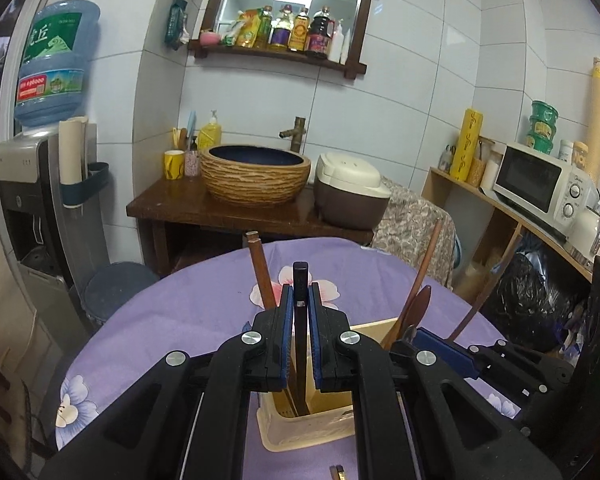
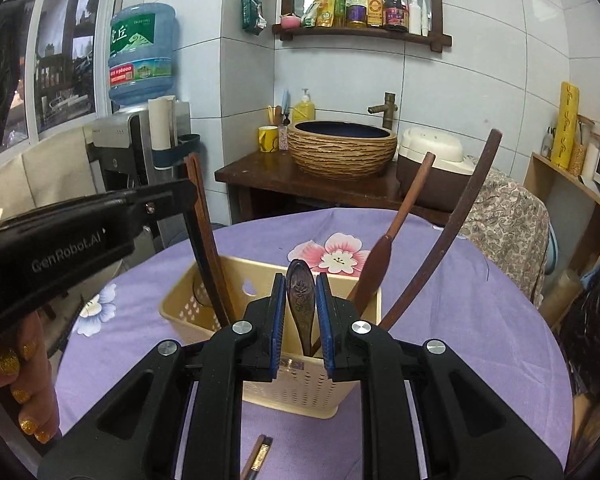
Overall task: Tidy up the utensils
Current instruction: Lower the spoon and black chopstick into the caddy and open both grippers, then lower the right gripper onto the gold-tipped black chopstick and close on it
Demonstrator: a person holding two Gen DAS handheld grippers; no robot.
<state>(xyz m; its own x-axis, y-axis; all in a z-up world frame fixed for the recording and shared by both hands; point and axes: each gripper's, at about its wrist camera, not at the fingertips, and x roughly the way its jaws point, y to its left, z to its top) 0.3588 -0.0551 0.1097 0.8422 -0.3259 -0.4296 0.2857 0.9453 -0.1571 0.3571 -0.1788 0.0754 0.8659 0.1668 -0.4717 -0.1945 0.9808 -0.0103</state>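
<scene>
Left wrist view: the left gripper (image 1: 300,300) is seen with its jaws pretty much closed on a dark chopstick (image 1: 300,280), clamped between the blue pads. The stick is held upright, and its lower end is dipped down into the cream utensil basket (image 1: 300,428) sat on the purple flowered table (image 1: 180,304). A brown wooden chopstick pair (image 1: 260,268) is stood in the far-left part of the basket, and a wooden spoon (image 1: 416,308) is leaned out to the right. The right gripper (image 1: 416,334) is caught at the right edge, beside the basket.

Right wrist view: the right gripper (image 2: 300,304) is shown with jaws narrowly parted and closed on a dark patterned spoon (image 2: 300,296), bowl end up, handle run down into the near compartment of the basket (image 2: 188,312). The wooden spoon (image 2: 376,264) and a long curved wooden utensil (image 2: 456,224) are propped in the right side. The left gripper (image 2: 168,200) is seen coming in from the left, held by a hand (image 2: 24,380) with gold glittery nails. Another chopstick (image 2: 260,452) is left lying on the table near the bottom edge.
</scene>
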